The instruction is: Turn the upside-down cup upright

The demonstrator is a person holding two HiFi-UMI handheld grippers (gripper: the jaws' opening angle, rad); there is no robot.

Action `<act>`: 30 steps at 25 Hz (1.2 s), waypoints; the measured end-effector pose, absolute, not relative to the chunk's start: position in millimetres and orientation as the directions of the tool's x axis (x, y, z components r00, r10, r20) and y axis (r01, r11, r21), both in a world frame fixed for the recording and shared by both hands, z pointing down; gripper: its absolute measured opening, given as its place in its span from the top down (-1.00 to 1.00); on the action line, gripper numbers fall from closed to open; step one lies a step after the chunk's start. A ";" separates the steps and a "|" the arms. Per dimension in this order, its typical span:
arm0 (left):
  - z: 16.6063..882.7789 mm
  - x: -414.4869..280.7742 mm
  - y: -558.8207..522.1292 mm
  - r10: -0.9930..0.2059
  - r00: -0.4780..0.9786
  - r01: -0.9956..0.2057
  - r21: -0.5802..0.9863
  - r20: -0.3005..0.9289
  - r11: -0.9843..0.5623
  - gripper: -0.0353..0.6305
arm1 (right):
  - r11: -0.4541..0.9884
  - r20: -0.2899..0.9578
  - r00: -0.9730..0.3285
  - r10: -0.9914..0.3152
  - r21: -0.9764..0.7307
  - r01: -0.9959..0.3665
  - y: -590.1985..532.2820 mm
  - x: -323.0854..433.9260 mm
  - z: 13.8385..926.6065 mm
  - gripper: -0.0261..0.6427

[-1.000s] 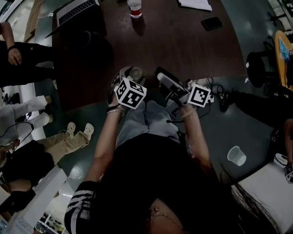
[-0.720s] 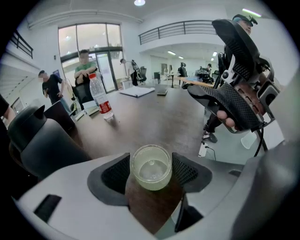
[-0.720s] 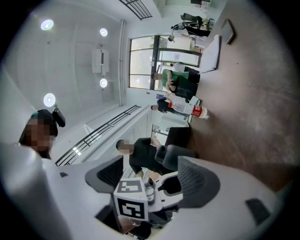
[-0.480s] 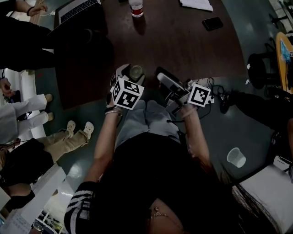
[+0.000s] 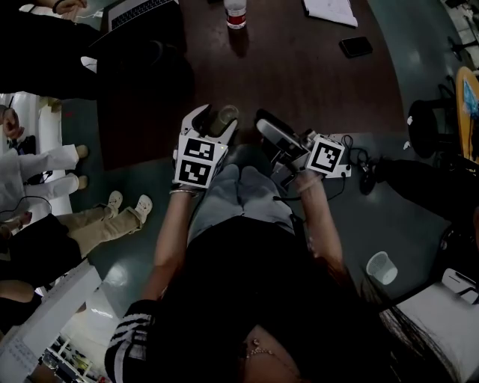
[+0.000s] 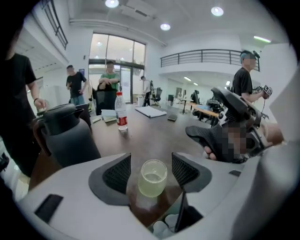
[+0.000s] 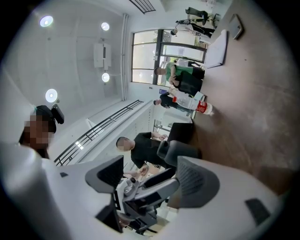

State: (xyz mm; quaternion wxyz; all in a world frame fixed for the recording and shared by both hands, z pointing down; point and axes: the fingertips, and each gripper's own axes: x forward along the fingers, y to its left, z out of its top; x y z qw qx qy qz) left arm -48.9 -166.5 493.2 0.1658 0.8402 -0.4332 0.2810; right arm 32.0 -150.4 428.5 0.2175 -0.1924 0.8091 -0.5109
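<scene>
Framing the upside-down cup point(image 6: 152, 178) at the tabletop's point(image 6: 154, 131) near edge, your left tongs point(image 6: 151, 163) stand wide, slim gaps either side; your right tongs point(image 7: 151, 176) gape empty.

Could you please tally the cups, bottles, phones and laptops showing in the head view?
Cups: 2, the cup on the table and the cup at lower right
Bottle: 1
Phone: 1
Laptop: 1
Total: 5
</scene>
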 end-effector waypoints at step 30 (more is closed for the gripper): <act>425.7 -101.8 -138.6 -0.863 0.367 -0.919 0.281 0.348 -0.277 0.80 | 0.628 0.209 -0.750 -0.627 -0.434 -0.646 -143.1 29.6 420.3 0.67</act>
